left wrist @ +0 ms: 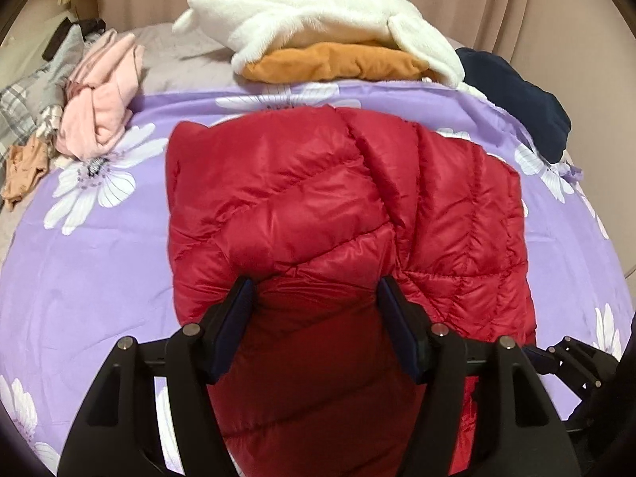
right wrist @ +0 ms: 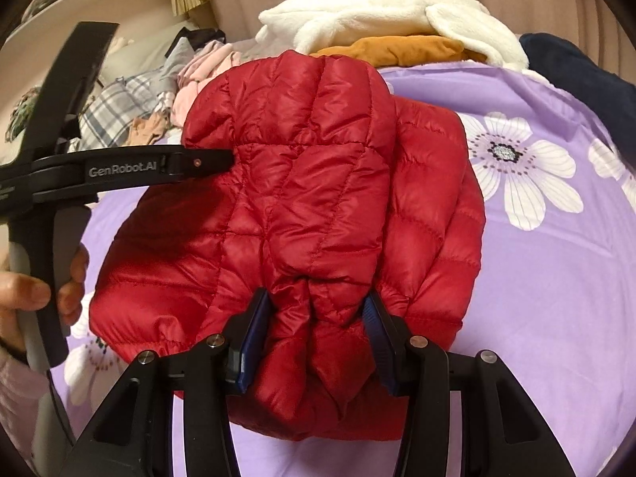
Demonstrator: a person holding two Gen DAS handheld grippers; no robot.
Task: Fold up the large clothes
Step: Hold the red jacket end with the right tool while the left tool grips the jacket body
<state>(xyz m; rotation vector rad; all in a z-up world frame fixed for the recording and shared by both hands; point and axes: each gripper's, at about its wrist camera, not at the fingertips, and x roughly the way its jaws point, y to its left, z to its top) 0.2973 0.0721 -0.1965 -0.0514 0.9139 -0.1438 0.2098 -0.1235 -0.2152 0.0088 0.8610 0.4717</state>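
A red quilted down jacket (left wrist: pixel 338 206) lies partly folded on a purple flowered bedsheet (left wrist: pixel 99 278). My left gripper (left wrist: pixel 314 290) has its jaws around a thick fold of the jacket's near edge, gripping it. In the right wrist view the jacket (right wrist: pixel 302 206) is bunched and lifted, and my right gripper (right wrist: pixel 318 306) is shut on a gathered bunch of it. The left gripper (right wrist: pixel 206 161) shows from the side in that view, its tip against the jacket's left edge, held by a hand (right wrist: pixel 35 294).
A white fleece (left wrist: pixel 318 20) lies on an orange garment (left wrist: pixel 334 61) at the back of the bed. A pink garment (left wrist: pixel 99 103) and plaid clothes (left wrist: pixel 24 95) lie at the left. A dark navy garment (left wrist: pixel 520 99) lies at the right. Curtains hang behind.
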